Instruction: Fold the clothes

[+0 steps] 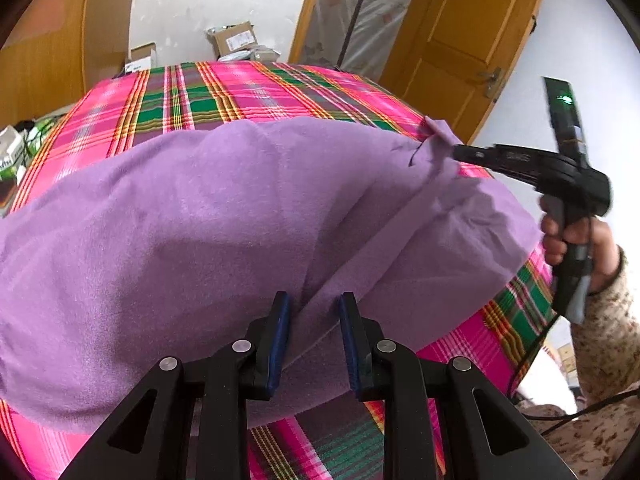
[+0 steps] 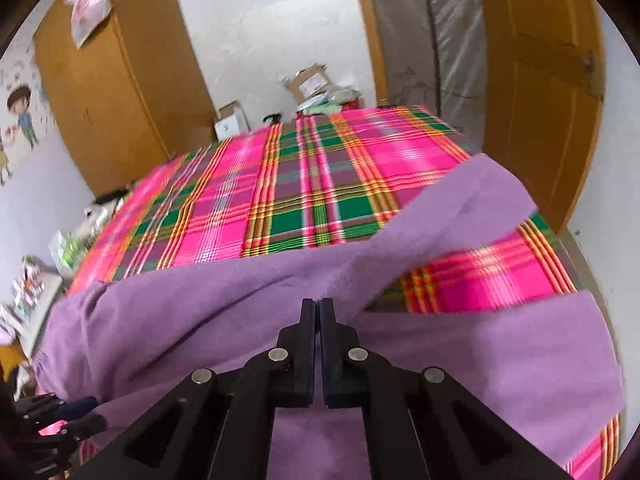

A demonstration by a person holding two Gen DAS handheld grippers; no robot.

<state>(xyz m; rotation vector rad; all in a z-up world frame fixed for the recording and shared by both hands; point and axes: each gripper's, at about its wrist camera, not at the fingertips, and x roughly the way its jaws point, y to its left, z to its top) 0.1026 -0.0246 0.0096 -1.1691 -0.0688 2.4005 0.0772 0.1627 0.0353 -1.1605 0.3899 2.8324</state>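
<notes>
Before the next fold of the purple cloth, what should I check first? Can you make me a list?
1. Right gripper pinching the purple cloth: ok, its fingers look shut on a far corner.
2. Left gripper holding cloth: not ok, its fingers are apart with a ridge of fabric between them, not squeezed.
3. Cloth flat: not ok, it is bunched and partly lifted, with a loose flap to the right.
4. Room on the plaid bedspread behind the cloth: ok, plenty shows.
5. Cloth's near edge: cannot tell, the gripper bodies hide it.
</notes>
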